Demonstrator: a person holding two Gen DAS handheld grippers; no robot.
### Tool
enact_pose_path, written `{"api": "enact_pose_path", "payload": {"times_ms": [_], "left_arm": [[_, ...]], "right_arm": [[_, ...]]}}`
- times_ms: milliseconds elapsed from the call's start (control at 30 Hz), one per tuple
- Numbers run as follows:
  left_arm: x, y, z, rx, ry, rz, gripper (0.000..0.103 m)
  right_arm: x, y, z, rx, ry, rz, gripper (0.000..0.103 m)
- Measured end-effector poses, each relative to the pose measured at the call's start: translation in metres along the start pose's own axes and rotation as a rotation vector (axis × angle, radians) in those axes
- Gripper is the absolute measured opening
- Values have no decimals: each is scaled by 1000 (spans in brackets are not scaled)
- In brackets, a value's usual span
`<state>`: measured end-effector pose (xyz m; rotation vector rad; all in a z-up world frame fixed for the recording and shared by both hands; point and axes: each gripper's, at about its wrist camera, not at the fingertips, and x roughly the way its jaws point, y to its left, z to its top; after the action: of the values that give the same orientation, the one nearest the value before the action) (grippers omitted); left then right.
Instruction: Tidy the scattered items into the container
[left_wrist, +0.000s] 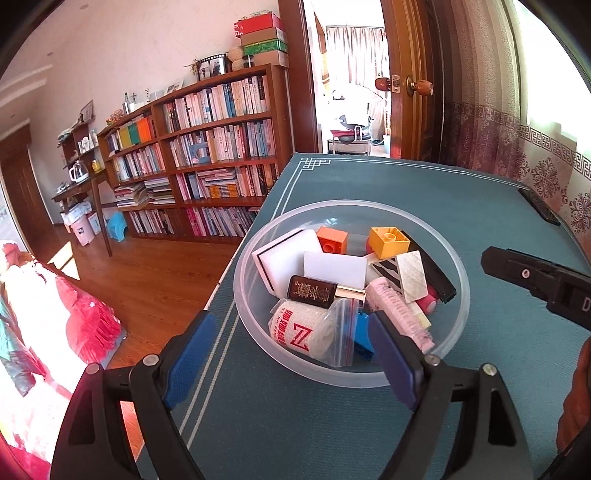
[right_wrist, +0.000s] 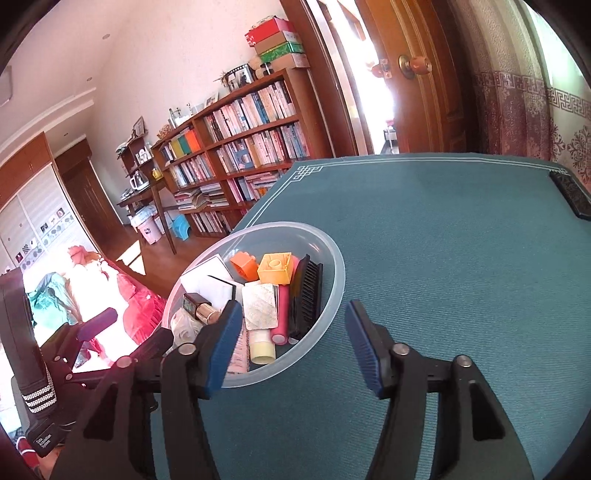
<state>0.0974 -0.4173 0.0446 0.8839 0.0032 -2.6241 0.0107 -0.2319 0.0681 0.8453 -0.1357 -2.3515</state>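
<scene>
The clear plastic bowl (left_wrist: 436, 363) sits on the teal tablecloth (left_wrist: 424, 192), straight ahead of the left gripper (left_wrist: 291, 354) and just ahead and left of the right gripper (right_wrist: 293, 338). It is heaped with small things: an orange brick (left_wrist: 332, 239) and a yellow brick (left_wrist: 388, 240) at the far side, a white sponge block (left_wrist: 284, 254), a white card (left_wrist: 334, 269), a black comb (left_wrist: 436, 271), a dark little bottle with a gold cap (left_wrist: 314, 291), a white bandage roll with red print (left_wrist: 293, 328) partly under a zip bag (left_wrist: 341, 332), and a pink fuzzy roller (left_wrist: 399, 312). In the right wrist view a pink tube (right_wrist: 282, 314) and a cream-capped tube (right_wrist: 262, 345) lie at the near rim.

The left gripper is spread wide and empty, its blue pads (left_wrist: 190, 354) framing the near rim of the bowl. The right gripper is released too, holding nothing; its left pad (right_wrist: 223, 343) lies across the bowl's near edge in the view, its other pad over bare cloth.

A dark flat remote-like object (right_wrist: 570, 195) lies far ahead and right of the right gripper, at the table's edge. Beyond the table, left of both grippers, stands a full wooden bookshelf (left_wrist: 207, 147), with an open door (left_wrist: 410, 81) ahead.
</scene>
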Motion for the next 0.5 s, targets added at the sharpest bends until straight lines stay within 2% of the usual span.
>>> {"api": "enact_pose_path", "payload": {"times_ms": [33,100,300,500], "left_arm": [[-4,-1,0,0,-15,17,103],[-14,-1,0,0,-47,39,103],[-29,0,0,-2,-65,51,103],[-40,-3,-2,-10,-73,60,103]], "right_arm": [[-6,1,-1,-9,-19,-11,74],[-17,3,-2,-24,-49,-30,83],[-42,4,-6,-5,-86,-91,84],[-79,13,-9,-33,-193,-192,84]]}}
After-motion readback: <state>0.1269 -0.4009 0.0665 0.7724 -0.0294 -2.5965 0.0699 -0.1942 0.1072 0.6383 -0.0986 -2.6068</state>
